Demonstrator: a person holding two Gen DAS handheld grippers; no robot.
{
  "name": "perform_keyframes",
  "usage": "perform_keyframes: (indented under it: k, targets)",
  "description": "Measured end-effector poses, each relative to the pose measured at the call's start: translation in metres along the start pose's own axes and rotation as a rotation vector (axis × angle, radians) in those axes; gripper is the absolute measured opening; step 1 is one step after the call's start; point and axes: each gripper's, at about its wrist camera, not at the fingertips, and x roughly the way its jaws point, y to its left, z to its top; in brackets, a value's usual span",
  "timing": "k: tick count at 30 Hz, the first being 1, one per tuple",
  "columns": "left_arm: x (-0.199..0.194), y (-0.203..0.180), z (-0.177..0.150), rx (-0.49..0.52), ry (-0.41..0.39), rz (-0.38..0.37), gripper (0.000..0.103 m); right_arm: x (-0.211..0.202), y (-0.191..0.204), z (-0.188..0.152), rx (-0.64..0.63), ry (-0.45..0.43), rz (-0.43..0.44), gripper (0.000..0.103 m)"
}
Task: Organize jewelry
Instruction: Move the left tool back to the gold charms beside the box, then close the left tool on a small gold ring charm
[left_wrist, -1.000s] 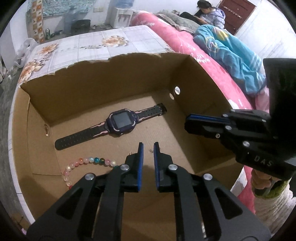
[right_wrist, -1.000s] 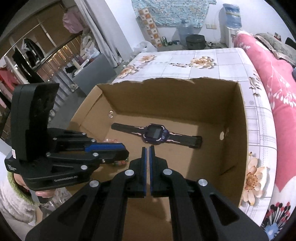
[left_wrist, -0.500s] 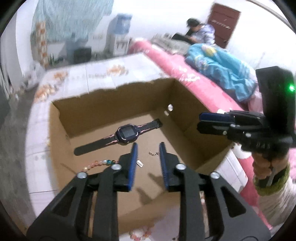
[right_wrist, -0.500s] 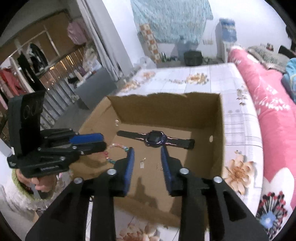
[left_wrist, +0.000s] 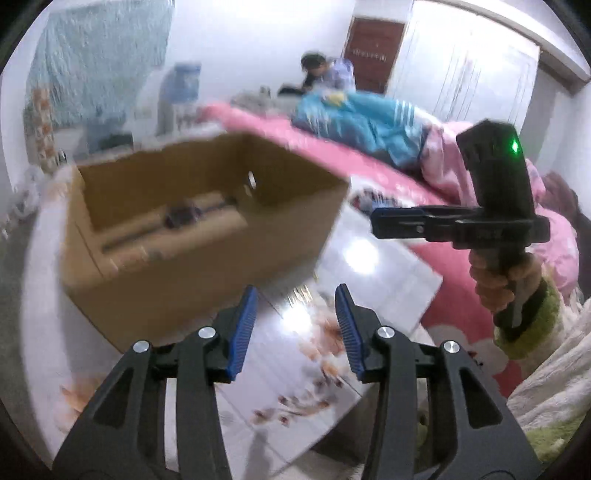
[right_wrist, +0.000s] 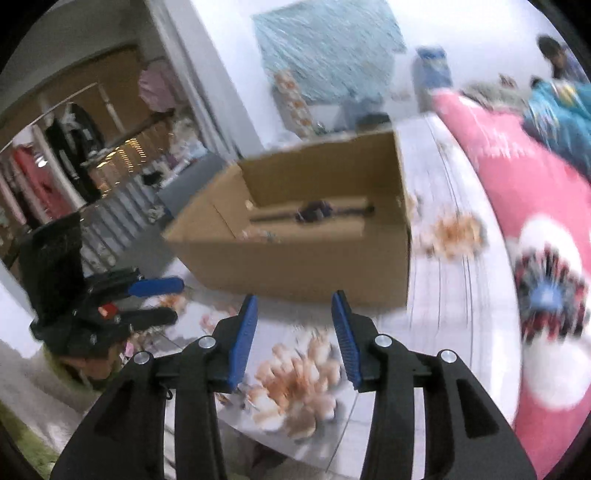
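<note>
Cardboard box (right_wrist: 306, 266) beside pink bedding (right_wrist: 517, 192)

Black left tool (left_wrist: 295, 325) with ribbed blue pads, silver screws; green fuzzy sleeve (left_wrist: 532, 317).

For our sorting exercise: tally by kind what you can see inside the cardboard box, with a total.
Watch: 1
Bead bracelet: 1, blurred, only partly visible over the near wall of the cardboard box
Total: 2 visible; motion blur could hide anything smaller.
</note>
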Motion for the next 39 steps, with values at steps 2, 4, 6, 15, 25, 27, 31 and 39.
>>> perform_keyframes:
  k: [2,4,6,15,25,27,31,39]
  targets:
    - [0.024,-0.002,-0.009,-0.028,0.051,-0.014,0.041,0.013,-0.009,-0.014,0.061,0.019,-0.016,0.041]
    - [0.043,-0.006,-0.015,-0.018,0.077,0.006,0.041,0.023,-0.015,-0.023,0.104,0.029,-0.033,0.041]
    - [0.061,-0.013,-0.016,0.029,0.098,0.053,0.034,0.033,-0.020,-0.030,0.129,0.040,-0.058,0.039]
    - [0.118,-0.015,-0.007,0.056,0.167,0.129,0.020,0.048,-0.035,-0.041,0.176,0.031,-0.097,0.036]
    - [0.130,-0.020,-0.003,0.096,0.191,0.182,0.009,0.053,-0.043,-0.047,0.193,0.023,-0.094,0.036]
    - [0.130,-0.021,-0.004,0.114,0.194,0.197,0.005,0.051,-0.044,-0.047,0.194,0.019,-0.094,0.036]
    - [0.129,-0.022,-0.005,0.129,0.190,0.205,0.004,0.049,-0.046,-0.047,0.200,0.015,-0.093,0.036]
    - [0.118,-0.014,-0.011,0.088,0.174,0.180,0.004,0.045,-0.041,-0.043,0.183,0.008,-0.094,0.036]
